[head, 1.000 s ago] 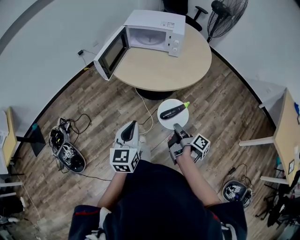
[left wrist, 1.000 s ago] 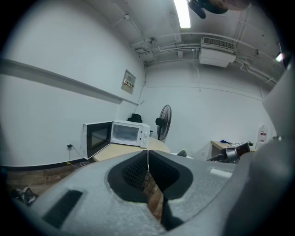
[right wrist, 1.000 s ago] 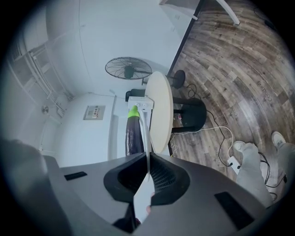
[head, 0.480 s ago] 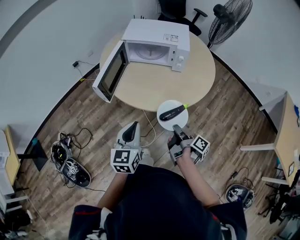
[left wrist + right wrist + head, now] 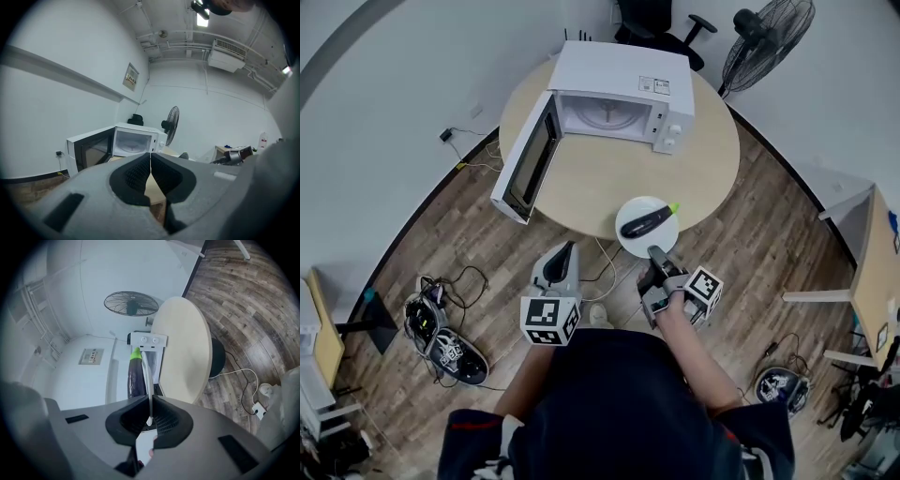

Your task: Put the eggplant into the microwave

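One plate [image 5: 635, 209], short of the microwave [image 5: 619, 89], cradles the eggplant [image 5: 644, 222] for carrying; your right gripper [image 5: 654, 253] clamps its rim (left gripper [image 5: 565, 251] clenched, empty).

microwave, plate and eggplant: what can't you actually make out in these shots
- Microwave cavity: head view, its own roof hides most of it; tiny in the left gripper view.
- Control panel labels: too small in every view.
- Eggplant lower end: right gripper view, cut off behind the right gripper body.
- Plate face: same view, seen only edge-on.
- Wall sign: left gripper view, too small to read.
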`<state>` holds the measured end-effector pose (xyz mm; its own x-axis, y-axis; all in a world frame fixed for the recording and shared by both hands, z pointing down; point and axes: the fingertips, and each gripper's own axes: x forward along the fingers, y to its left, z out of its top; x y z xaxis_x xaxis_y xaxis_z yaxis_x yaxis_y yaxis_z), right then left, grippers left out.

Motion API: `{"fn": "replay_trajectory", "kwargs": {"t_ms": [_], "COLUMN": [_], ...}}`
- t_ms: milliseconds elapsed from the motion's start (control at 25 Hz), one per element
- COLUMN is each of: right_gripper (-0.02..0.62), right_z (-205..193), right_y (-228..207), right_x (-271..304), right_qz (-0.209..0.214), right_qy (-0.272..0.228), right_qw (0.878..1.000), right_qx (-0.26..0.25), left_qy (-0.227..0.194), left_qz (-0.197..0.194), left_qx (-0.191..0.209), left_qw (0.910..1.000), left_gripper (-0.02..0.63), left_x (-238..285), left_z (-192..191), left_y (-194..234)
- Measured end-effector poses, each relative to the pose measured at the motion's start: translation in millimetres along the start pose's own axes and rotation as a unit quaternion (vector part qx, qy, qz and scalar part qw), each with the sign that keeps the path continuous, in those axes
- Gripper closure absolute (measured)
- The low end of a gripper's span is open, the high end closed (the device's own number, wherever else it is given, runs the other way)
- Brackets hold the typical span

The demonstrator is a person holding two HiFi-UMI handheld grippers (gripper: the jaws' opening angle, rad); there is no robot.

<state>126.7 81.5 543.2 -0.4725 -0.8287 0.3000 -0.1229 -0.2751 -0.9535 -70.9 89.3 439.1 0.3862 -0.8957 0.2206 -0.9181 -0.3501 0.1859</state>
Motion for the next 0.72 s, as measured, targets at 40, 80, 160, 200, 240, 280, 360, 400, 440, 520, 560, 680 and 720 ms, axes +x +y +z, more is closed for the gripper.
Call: {"fn": "replay_trajectory", "kwargs": {"t_ms": [40,80,160,200,240,280,360,400,440,520,560,680,720], "right_gripper": [0.575,0.575,0.575,0.575,0.575,0.575,0.575,0.575,0.575,0.575,0.575,0.575,0.575], "right_z": [0,-1,-1,-2,-2,-3,-2,0,1,6,7,14,17], "right_y": [-1,-1,-1,0,1,2,4,4,4,4,5,8,10], "right_x": [4,8,16,20,24,28,35,38,42,50,53,67,72], "right_qz": [-0.002,-0.003,-0.005,-0.006,-0.006,-0.005,-0.005,-0.007,-0.009,-0.010,-0.009,-0.008,-0.008], "right_qy": [0.001,0.002,0.003,0.004,0.006,0.008,0.011,0.011,0.012,0.013,0.015,0.020,0.022], "right_qw": [1.000,1.000,1.000,1.000,1.000,1.000,1.000,1.000,1.000,1.000,1.000,1.000,1.000], "right_qx": [0.000,0.000,0.001,0.001,0.002,0.003,0.004,0.004,0.004,0.005,0.006,0.008,0.008], "left_qy": [0.000,0.001,0.004,0.006,0.008,0.010,0.013,0.013,0.013,0.013,0.014,0.015,0.014], "left_qz": [0.001,0.002,0.004,0.005,0.006,0.006,0.006,0.005,0.005,0.006,0.007,0.010,0.010], "left_qx": [-0.002,-0.003,-0.005,-0.005,-0.005,-0.006,-0.008,-0.008,-0.009,-0.009,-0.009,-0.010,-0.009], "left_qw": [1.0000,1.0000,1.0000,1.0000,0.9999,0.9999,0.9999,0.9999,0.9999,0.9999,0.9998,0.9998,0.9998], "left_gripper": [0.586,0.586,0.586,0.586,0.586,0.586,0.586,0.586,0.586,0.586,0.586,0.586,0.586], "left_x": [2,3,5,7,9,12,17,21,24,32,37,52,57], "left_z": [0,0,-2,-3,-3,-4,-3,-3,-2,-1,0,3,5], "left_y": [4,7,12,15,18,20,23,24,25,29,31,35,35]}}
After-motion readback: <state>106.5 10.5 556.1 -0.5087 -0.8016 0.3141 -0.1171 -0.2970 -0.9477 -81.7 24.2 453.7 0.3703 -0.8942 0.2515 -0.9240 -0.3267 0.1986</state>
